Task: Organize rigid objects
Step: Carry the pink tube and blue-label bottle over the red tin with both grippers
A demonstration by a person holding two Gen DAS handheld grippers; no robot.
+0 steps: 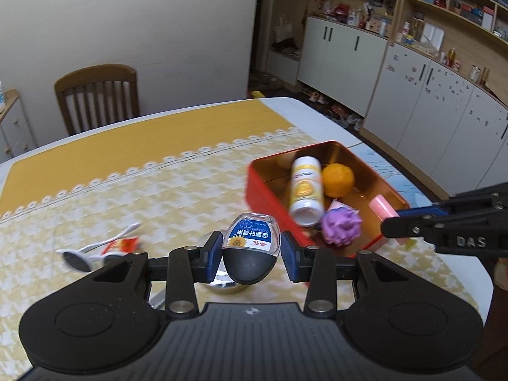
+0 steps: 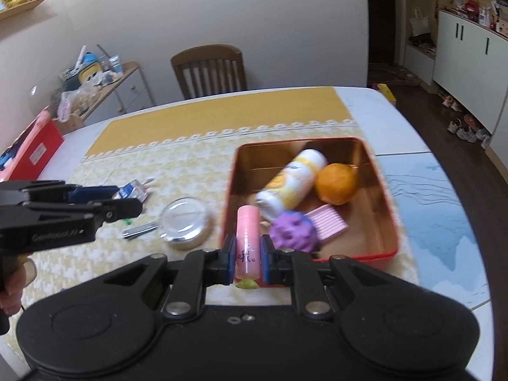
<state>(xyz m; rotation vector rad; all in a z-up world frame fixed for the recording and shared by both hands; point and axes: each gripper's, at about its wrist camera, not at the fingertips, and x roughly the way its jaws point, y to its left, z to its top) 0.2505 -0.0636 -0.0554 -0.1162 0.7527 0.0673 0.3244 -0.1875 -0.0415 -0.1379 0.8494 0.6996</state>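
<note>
Sunglasses with white frames (image 1: 84, 255) lie far left on the cloth-covered surface (image 1: 158, 187). Next, the left tool (image 1: 250, 247) clamps a small clear bottle with a black cap (image 1: 252, 246) — above a round metal tin (image 2: 185, 222). Rightward, the red rectangular metal box (image 2: 389, 203) (orange inside); the right tool (image 2: 249, 262) grips a pink tube (image 2: 247, 241) at its near edge.

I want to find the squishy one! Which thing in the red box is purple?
The bumpy purple ball, at the near end of the red box. The round orange beside the white-and-yellow bottle is orange, and the ridged piece is pink.
</note>
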